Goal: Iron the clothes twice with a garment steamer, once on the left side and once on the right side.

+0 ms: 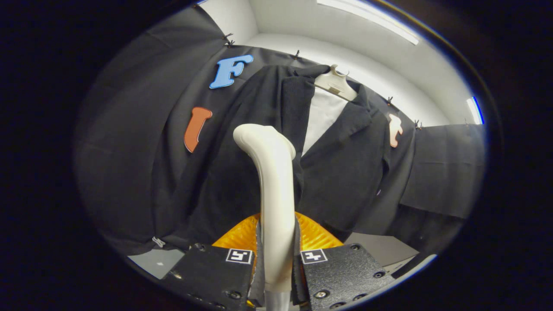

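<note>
The jaws grip the smooth, curved garment steamer (271, 190) handle, its head against a dark ribbed jacket (345, 172) on a hanger (336, 83).

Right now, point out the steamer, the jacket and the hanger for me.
steamer (274, 190): gripper view, on the middle of its pale handle, clamped between the gripper (276, 263) fingers.
jacket (345, 172): gripper view, on the front panel beyond the steamer.
hanger (336, 83): gripper view, on its pale top piece at the collar.

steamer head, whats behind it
Behind the steamer, held between the gripper fingers, hangs the dark jacket on a hanger. The cloth directly behind the head is covered.
</note>
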Demonstrator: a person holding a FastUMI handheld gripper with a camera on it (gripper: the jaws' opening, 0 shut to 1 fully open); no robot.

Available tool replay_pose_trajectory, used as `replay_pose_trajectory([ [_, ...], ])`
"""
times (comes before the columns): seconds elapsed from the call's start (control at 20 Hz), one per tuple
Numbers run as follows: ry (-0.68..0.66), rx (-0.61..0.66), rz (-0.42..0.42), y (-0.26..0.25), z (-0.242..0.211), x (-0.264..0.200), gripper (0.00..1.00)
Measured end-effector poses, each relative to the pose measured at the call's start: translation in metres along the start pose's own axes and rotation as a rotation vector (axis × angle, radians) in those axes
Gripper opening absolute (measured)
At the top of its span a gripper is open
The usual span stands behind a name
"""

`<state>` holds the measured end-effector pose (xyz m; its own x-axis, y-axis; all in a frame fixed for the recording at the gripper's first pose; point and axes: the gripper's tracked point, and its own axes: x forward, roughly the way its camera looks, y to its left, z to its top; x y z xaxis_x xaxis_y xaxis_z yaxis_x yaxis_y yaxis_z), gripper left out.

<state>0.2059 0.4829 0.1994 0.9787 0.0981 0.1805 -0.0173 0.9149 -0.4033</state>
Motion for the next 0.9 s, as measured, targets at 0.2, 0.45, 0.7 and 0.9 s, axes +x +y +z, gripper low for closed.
replay_pose_trajectory([
  [0.2,0.053,-0.024,0.014,0.01,-0.031,-0.005,0.28],
  [0.45,0.126,-0.063,0.0,0.02,-0.08,-0.011,0.28],
  [0.7,0.153,-0.087,-0.007,0.03,-0.103,-0.014,0.28],
  [0.9,0.201,-0.117,-0.014,0.035,-0.126,-0.022,0.28],
])
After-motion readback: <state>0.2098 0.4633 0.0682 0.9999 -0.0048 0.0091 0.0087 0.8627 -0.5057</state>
